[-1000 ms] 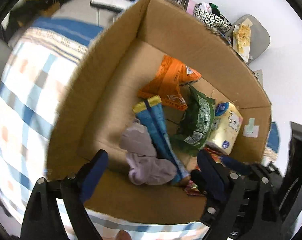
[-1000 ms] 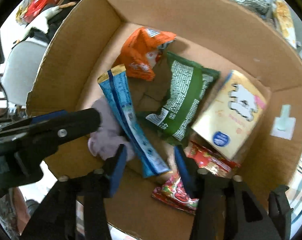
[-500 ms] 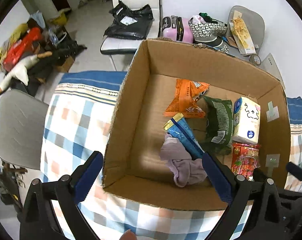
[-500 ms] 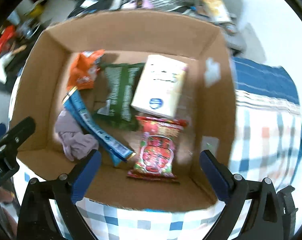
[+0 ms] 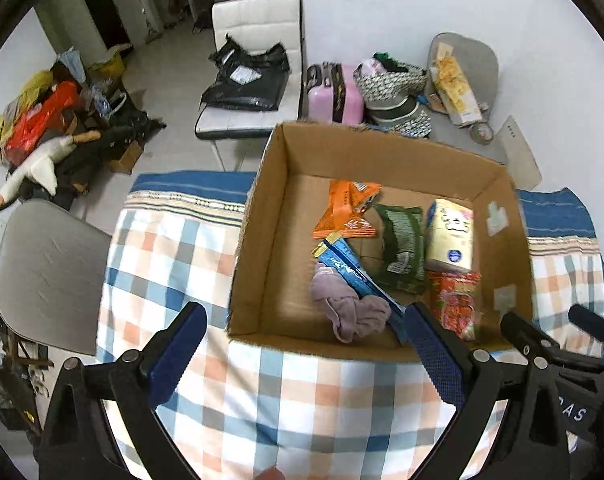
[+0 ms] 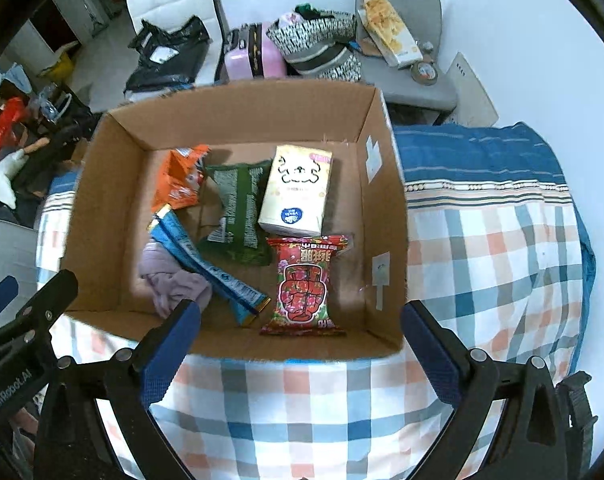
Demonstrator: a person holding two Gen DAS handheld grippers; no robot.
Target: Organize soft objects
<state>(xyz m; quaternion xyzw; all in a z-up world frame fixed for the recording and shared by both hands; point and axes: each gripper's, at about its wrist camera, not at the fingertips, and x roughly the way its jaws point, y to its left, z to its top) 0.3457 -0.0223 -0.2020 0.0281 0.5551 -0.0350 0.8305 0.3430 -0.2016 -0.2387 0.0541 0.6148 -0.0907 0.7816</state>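
Observation:
A cardboard box (image 5: 253, 240) (image 6: 386, 216) stands on a checked cloth. Inside lie a crumpled mauve cloth (image 5: 344, 308) (image 6: 173, 284), a long blue packet (image 5: 350, 268) (image 6: 205, 268), an orange bag (image 5: 348, 210) (image 6: 179, 178), a green bag (image 5: 402, 250) (image 6: 237, 208), a cream tissue pack (image 5: 450, 236) (image 6: 297, 192) and a red snack bag (image 5: 454, 300) (image 6: 304, 284). My left gripper (image 5: 306, 356) is open and empty, above the box's near edge. My right gripper (image 6: 297, 352) is open and empty, also near that edge.
The checked cloth (image 5: 173, 264) (image 6: 490, 248) spreads on both sides of the box. A grey chair (image 5: 45, 276) stands at the left. Behind the box are a white chair (image 5: 253, 60) with a black bag, a pink case (image 5: 334, 96) and a grey chair (image 6: 406, 40) with clutter.
Both grippers have pulled up and back out of the box. The right gripper's jaws have spread wide. The box contents lie as before.

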